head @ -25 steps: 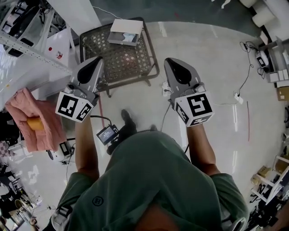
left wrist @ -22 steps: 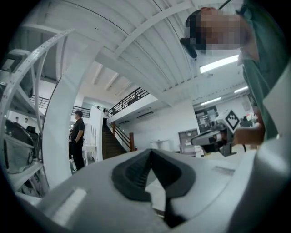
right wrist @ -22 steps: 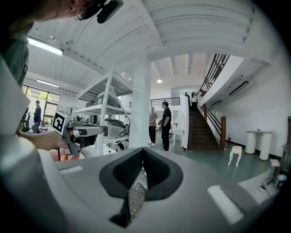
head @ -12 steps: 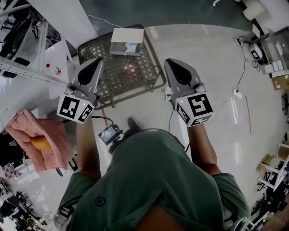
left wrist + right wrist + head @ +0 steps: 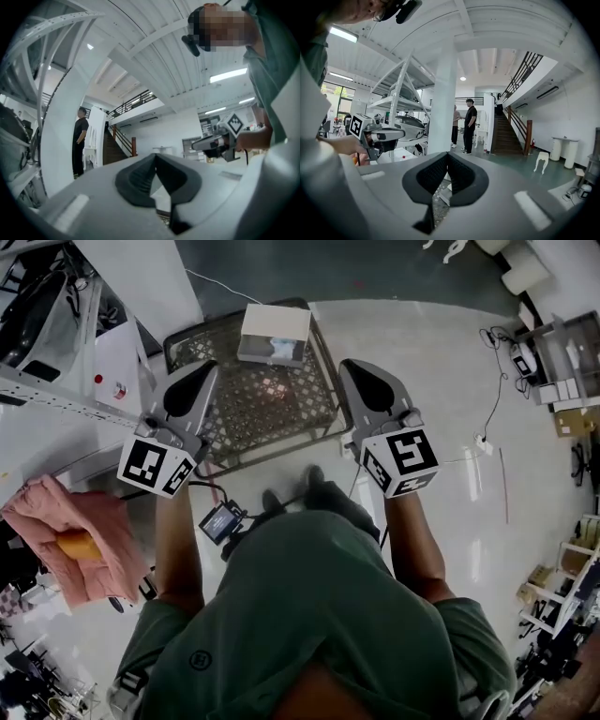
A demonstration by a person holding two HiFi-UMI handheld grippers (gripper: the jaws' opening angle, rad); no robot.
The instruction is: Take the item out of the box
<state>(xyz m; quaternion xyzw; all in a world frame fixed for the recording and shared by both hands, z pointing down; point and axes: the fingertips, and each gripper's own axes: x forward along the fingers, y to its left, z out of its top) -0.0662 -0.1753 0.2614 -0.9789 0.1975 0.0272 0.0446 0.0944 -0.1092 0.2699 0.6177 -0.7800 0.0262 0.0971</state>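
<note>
Left tongs [image 5: 155, 157], right tongs [image 5: 446, 155] pinched empty; box [image 5: 272, 326] shows bluish patch [image 5: 281, 349], maybe label.

Both arms reach forward side by side; the left gripper [image 5: 194, 388] and right gripper [image 5: 361, 382] are empty, jaws closed.

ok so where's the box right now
In the head view the box sits at the far edge of the mesh table, top centre, ahead of and between the left hand-held gripper and the right hand-held gripper, touching neither.
</note>
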